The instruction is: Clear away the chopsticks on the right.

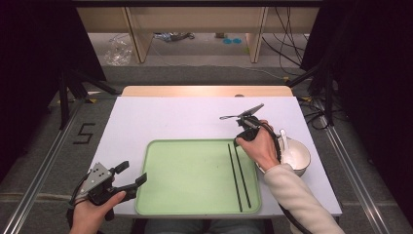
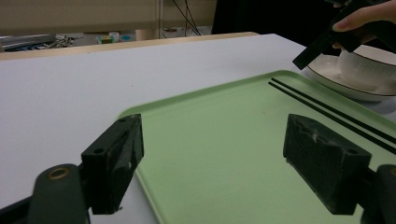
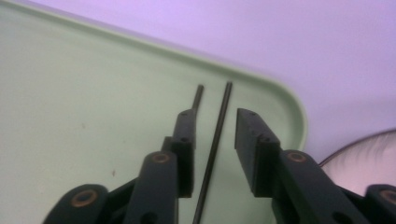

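2 thin black chopsticks (image 1: 238, 175) lie side by side along the right part of the pale green rectangular plastic tray (image 1: 185, 195), which sits on the white bench (image 1: 160, 119). In the right gripper view the right hand-held gripper (image 3: 215, 140) hangs low over their far ends with its jaws parted: 1 stick (image 3: 215, 140) runs between the pads without being pressed, the other (image 3: 198, 97) passes under the left pad. No grip is on either stick.

The sticks look light, stiff and smooth, likely to roll or slip on the glossy tray and to pivot if pinched at 1 tip. A hold nearer the middle, across both together, would probably keep them level; being so thin and flat on the tray, they call for pads that reach right down to the surface.

The left hand-held gripper (image 1: 129, 176) rests open at the tray's left edge, holding nothing. A white ceramic bowl (image 1: 298, 155) with a white spoon (image 1: 286, 146) stands just right of the tray.
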Action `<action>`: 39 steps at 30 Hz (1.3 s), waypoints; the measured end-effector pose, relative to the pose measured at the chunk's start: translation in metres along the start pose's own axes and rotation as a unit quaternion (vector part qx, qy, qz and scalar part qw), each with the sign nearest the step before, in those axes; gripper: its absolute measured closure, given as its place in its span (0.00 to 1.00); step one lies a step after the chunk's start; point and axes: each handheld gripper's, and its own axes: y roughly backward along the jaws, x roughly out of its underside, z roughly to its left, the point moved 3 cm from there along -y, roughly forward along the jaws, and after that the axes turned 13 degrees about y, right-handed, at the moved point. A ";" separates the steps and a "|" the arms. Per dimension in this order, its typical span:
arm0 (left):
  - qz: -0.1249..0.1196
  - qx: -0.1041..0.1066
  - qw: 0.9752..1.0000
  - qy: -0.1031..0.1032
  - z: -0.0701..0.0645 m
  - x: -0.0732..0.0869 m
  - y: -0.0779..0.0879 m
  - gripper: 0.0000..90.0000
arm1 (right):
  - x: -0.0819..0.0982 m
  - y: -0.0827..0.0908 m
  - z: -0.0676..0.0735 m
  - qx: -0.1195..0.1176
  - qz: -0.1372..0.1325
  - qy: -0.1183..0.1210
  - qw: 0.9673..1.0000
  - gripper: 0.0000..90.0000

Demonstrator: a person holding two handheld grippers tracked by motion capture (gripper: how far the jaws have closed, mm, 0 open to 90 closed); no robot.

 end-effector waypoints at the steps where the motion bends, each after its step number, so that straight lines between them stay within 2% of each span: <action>1: 0.000 0.000 1.000 0.000 0.000 0.000 0.000 0.22 | 0.003 0.005 0.001 0.000 -0.022 0.016 1.000 0.75; 2: 0.001 0.000 1.000 -0.001 0.000 0.000 0.000 0.22 | 0.005 0.007 0.001 -0.002 -0.040 0.034 0.999 0.73; 4: 0.001 -0.001 1.000 -0.001 0.000 0.000 0.000 0.22 | 0.009 0.013 0.002 0.008 -0.066 0.084 0.994 0.71; 5: 0.000 -0.001 1.000 -0.002 0.000 0.000 0.000 0.22 | 0.009 0.013 0.002 0.008 -0.066 0.084 0.994 0.71; 7: 0.000 -0.001 1.000 -0.002 0.000 0.000 0.000 0.22 | 0.015 0.020 0.003 0.010 -0.099 0.139 0.985 0.64; 8: 0.000 -0.001 1.000 -0.002 0.000 0.000 0.000 0.22 | 0.021 0.027 0.005 0.010 -0.126 0.161 0.979 0.63; 9: 0.000 -0.001 1.000 -0.002 0.000 0.000 0.000 0.22 | 0.021 0.027 0.005 0.010 -0.126 0.161 0.979 0.63; 10: 0.000 -0.001 1.000 -0.003 0.000 0.000 0.000 0.22 | 0.025 0.031 0.006 0.004 -0.136 0.161 0.977 0.61; 11: 0.001 0.000 1.000 -0.003 0.000 0.000 0.000 0.22 | 0.027 0.033 0.004 0.009 -0.158 0.182 0.970 0.58; 12: 0.000 -0.001 1.000 -0.003 0.000 0.000 0.000 0.22 | 0.031 0.036 0.005 0.007 -0.164 0.188 0.968 0.55; 13: 0.000 -0.002 1.000 -0.004 0.000 0.000 0.000 0.22 | 0.036 0.039 0.007 0.005 -0.177 0.185 0.967 0.54; 14: 0.000 -0.002 1.000 -0.003 0.000 0.000 0.000 0.22 | 0.046 0.045 0.008 -0.001 -0.186 0.193 0.963 0.49; 15: 0.000 -0.002 1.000 -0.004 0.000 0.000 0.000 0.22 | 0.046 0.045 0.008 -0.001 -0.186 0.193 0.963 0.49; 16: 0.000 -0.002 1.000 -0.003 0.000 0.000 0.000 0.22 | 0.056 0.047 0.007 -0.001 -0.207 0.207 0.956 0.46; 17: 0.000 -0.003 1.000 -0.004 0.000 0.000 0.000 0.22 | 0.061 0.048 0.006 -0.004 -0.214 0.216 0.952 0.45; 18: 0.000 -0.003 1.000 -0.004 0.000 0.000 0.000 0.22 | 0.061 0.048 0.006 -0.004 -0.214 0.216 0.952 0.45; 20: -0.001 -0.004 1.000 -0.004 0.000 0.000 0.000 0.22 | 0.077 0.051 0.006 -0.018 -0.221 0.221 0.950 0.42; 21: -0.001 -0.004 1.000 -0.004 0.000 0.000 0.000 0.22 | 0.077 0.051 0.006 -0.018 -0.221 0.221 0.950 0.42; 22: -0.001 -0.004 1.000 -0.004 0.000 -0.001 0.000 0.22 | 0.083 0.052 0.006 -0.017 -0.228 0.224 0.947 0.42; 23: -0.001 -0.004 1.000 -0.003 0.000 0.000 0.000 0.22 | 0.093 0.053 0.006 -0.020 -0.231 0.221 0.947 0.39; 24: -0.001 -0.004 1.000 -0.003 0.000 0.000 0.000 0.22 | 0.093 0.053 0.006 -0.020 -0.231 0.221 0.947 0.39; 25: -0.001 -0.004 1.000 -0.003 0.000 0.000 0.000 0.22 | 0.102 0.055 0.006 -0.017 -0.237 0.215 0.947 0.38; 27: -0.001 -0.004 1.000 -0.005 0.000 0.000 0.000 0.22 | 0.108 0.056 0.006 -0.015 -0.240 0.213 0.947 0.38; 32: -0.001 -0.004 1.000 -0.003 0.000 0.000 0.000 0.22 | 0.113 0.056 0.005 0.000 -0.245 0.210 0.946 0.38; 33: 0.000 -0.004 1.000 -0.002 0.000 0.000 0.000 0.22 | 0.113 0.056 0.005 0.000 -0.240 0.206 0.949 0.37; 37: 0.000 -0.003 1.000 -0.002 0.000 0.000 -0.001 0.22 | 0.112 0.054 0.003 0.002 -0.246 0.210 0.946 0.37; 39: 0.000 -0.003 1.000 -0.001 0.000 0.000 -0.001 0.22 | 0.112 0.053 0.003 0.001 -0.244 0.206 0.947 0.36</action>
